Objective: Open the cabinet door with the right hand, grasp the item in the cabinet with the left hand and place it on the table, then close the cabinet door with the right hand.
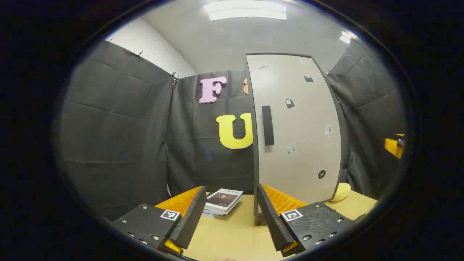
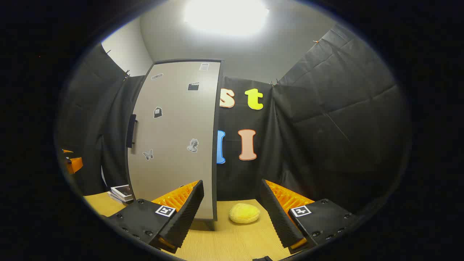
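Observation:
A tall grey cabinet stands on the wooden table with its door (image 1: 297, 127) shut, so the inside is hidden. A black vertical handle (image 1: 267, 125) sits near the door's left edge, and in the right gripper view the handle (image 2: 131, 131) is at the door's (image 2: 174, 145) far left. My left gripper (image 1: 230, 195) is open and empty, low over the table in front of the cabinet's left edge. My right gripper (image 2: 232, 188) is open and empty too, facing the cabinet's right edge. A soft yellow lump (image 2: 244, 212) lies on the table between its fingers, farther off.
A small stack of books (image 1: 223, 201) lies on the table (image 1: 232, 232) left of the cabinet. The yellow lump (image 1: 340, 192) rests by the cabinet's right foot. Black cloth walls close in behind and at both sides. The other gripper (image 1: 395, 145) shows at the far right.

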The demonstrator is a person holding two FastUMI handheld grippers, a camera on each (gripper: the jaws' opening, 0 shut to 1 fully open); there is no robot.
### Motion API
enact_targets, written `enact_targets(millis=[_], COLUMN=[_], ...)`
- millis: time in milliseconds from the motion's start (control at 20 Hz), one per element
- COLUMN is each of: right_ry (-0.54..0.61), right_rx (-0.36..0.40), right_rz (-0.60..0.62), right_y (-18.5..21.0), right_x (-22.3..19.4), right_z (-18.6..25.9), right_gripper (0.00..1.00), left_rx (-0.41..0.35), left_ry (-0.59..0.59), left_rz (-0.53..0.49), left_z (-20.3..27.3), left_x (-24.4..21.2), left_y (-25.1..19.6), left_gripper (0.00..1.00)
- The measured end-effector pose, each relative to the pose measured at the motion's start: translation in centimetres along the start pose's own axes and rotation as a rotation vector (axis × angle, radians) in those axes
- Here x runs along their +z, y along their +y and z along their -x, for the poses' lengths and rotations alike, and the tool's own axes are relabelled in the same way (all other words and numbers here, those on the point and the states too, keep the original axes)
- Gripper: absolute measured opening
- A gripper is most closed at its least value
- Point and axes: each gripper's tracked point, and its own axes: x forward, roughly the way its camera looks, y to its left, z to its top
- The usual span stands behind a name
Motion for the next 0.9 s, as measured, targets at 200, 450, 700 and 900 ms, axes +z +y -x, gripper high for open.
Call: enact_targets(millis=[200, 450, 700, 900], right_ry=[-0.002, -0.001, -0.001, 0.006], right_rx=[-0.008, -0.021, -0.018, -0.014], right_rz=[-0.003, -0.008, -0.004, -0.007], right_y=[-0.2, -0.8, -1.2, -1.4], right_x=[0.0, -0.1, -0.1, -0.5], right_z=[0.0, -0.2, -0.1, -0.1], right_gripper=[0.99, 0.99, 0.99, 0.97], left_rx=[0.000, 0.000, 0.003, 0.005], left_ry=[-0.003, -0.002, -0.012, 0.000], left_rz=[-0.004, -0.008, -0.018, -0.016], left_z=[0.0, 0.0, 0.5, 0.7], left_x=[0.2, 0.2, 0.7, 0.4], left_y=[-0.2, -0.4, -0.5, -0.8], left_gripper=[0.83, 0.86, 0.83, 0.86])
